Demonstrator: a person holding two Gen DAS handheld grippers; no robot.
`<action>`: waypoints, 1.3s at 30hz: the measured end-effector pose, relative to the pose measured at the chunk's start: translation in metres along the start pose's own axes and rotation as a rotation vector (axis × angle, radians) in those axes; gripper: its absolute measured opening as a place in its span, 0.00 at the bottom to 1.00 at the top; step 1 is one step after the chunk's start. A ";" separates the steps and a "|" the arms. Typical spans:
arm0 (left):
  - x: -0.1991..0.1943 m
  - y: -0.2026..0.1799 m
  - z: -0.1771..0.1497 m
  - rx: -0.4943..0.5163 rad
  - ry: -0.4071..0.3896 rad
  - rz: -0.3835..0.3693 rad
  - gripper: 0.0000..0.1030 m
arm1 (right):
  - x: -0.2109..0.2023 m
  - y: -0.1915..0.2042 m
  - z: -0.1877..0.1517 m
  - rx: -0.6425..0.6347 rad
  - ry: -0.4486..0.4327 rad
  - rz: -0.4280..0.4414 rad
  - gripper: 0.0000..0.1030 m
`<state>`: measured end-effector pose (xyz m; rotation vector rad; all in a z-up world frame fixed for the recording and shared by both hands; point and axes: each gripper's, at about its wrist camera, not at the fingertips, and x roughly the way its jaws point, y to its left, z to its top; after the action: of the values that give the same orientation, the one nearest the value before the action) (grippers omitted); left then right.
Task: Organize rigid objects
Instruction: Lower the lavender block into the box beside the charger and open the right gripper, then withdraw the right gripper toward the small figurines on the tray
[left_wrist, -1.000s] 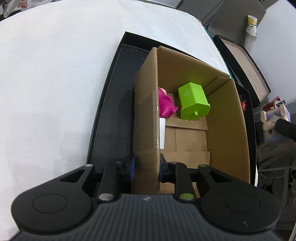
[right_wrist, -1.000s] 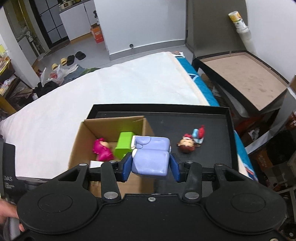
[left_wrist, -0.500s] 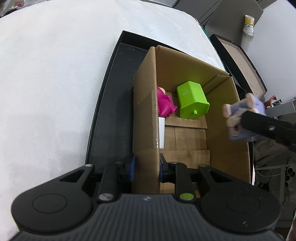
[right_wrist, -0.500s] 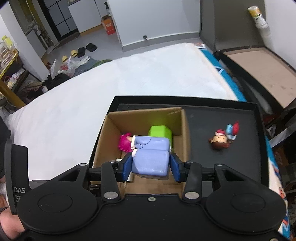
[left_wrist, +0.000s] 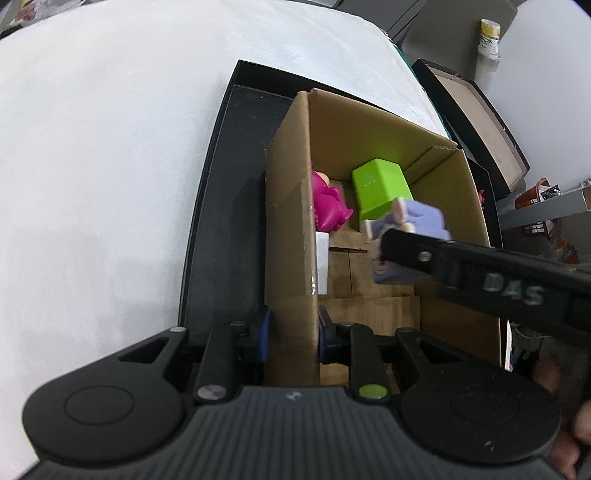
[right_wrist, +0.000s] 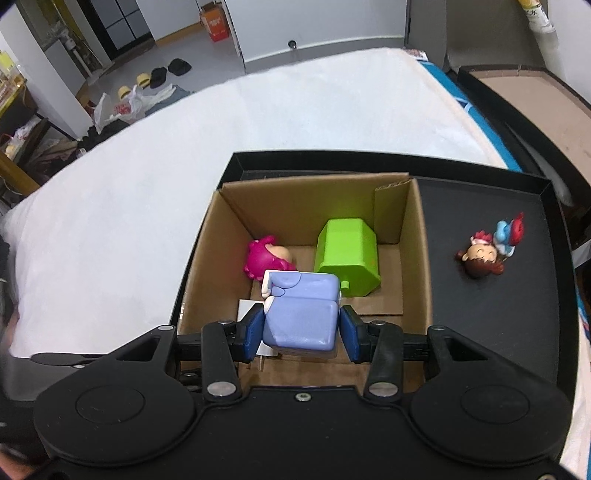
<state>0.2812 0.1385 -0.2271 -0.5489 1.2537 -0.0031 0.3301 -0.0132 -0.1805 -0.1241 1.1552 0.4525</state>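
Pinching a lavender toy (right_wrist: 301, 317) between its blue pads, the right gripper (right_wrist: 302, 334) holds it over the open cardboard box (right_wrist: 419, 258), above the box floor. Inside lie a green block (right_wrist: 349, 260) and a pink figure (right_wrist: 266, 256), side by side near the far wall, with a white card (left_wrist: 322, 262) against the left wall. The left gripper (left_wrist: 291, 334) is clamped on that left wall, pads pressed to either face. The box sits in a black tray (right_wrist: 491, 332), where a small red-haired doll (right_wrist: 487, 251) lies just right of the box. White bedding (right_wrist: 221, 147) surrounds the tray.
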 end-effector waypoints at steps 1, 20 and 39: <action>0.000 0.000 0.001 -0.003 0.003 0.000 0.22 | 0.003 0.001 0.000 0.000 0.002 -0.002 0.42; 0.001 -0.004 0.002 -0.003 -0.004 0.035 0.22 | -0.012 -0.008 -0.003 0.011 -0.037 0.015 0.42; 0.001 -0.007 0.003 -0.047 -0.006 0.060 0.22 | -0.064 -0.077 -0.023 0.113 -0.120 0.003 0.43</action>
<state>0.2866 0.1335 -0.2241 -0.5506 1.2662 0.0786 0.3207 -0.1082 -0.1423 0.0033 1.0603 0.3913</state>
